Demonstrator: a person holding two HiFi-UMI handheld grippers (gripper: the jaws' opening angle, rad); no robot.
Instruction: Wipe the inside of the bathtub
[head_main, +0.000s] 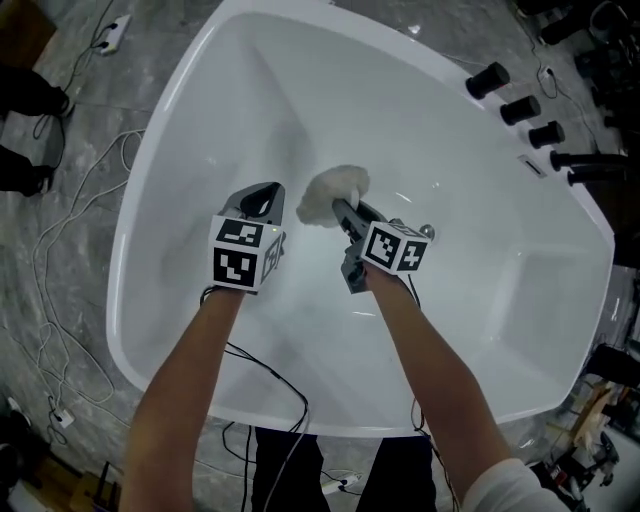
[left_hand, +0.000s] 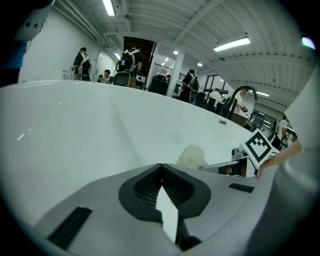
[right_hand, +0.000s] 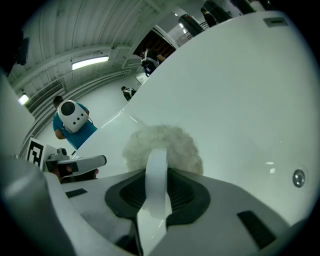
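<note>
Your right tool (right_hand: 156, 172) is clamped on the white strap of the fluffy wiping pad (right_hand: 162, 145), with the pad bunched just ahead of the jaw tips and the strap running back between them. That grip looks sound, so the work now is pressure and coverage. Tip the tool so the broad face of the pad, not its edge or the jaw tips, meets the bathtub (head_main: 480, 300). Press only enough to flatten the fluff. Draw overlapping strokes from the sloped wall down toward the drain (head_main: 428, 232), so no band goes unwiped. The curved white surface gives few cues, so judge each lane by the fold where wall meets floor. The hard jaws must stay off the enamel, or they may scratch it. The pad sits near the middle of the tub's inside, at the foot of the far sloped wall. It looks on or just off the surface, and I cannot tell which from these views. It is directly in front of the right tool, touching its jaws. Your left tool (head_main: 262, 195) hovers just beside it on the left, jaws together and holding nothing, apart from the pad. By my reading most of the basin is yet to be covered, including the end nearest the black taps (head_main: 518, 108).
</note>
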